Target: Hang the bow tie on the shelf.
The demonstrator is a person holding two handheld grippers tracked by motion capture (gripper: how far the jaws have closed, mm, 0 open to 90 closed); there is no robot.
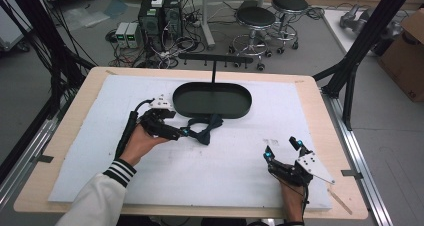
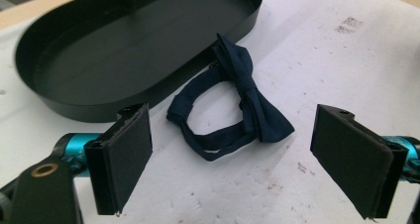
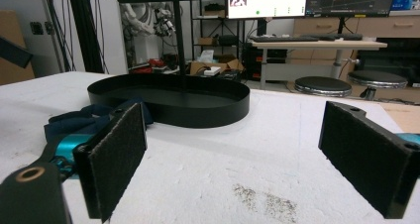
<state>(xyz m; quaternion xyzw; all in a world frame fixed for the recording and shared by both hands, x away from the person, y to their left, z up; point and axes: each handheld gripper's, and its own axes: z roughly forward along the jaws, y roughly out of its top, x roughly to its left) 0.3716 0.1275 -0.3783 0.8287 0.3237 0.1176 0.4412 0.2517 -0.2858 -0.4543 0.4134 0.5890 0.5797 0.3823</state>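
Hovering L gripper (image 2: 233,154) w/ jaws spread wide, holding nothing, bow tie (image 2: 233,105) lying just ahead between pads beside tray (image 2: 64,105), R gripper (image 1: 285,151) idling wide open & empty, risking pinching strap only, tie slipping out.

No text, label, brand or number can be read anywhere. The two monitors (image 3: 312,0) in the right gripper view carry lit windows, yet their contents are too small and blurred to make out. The cardboard box (image 1: 407,51) at the right edge of the high view bears a dark mark too small to read.
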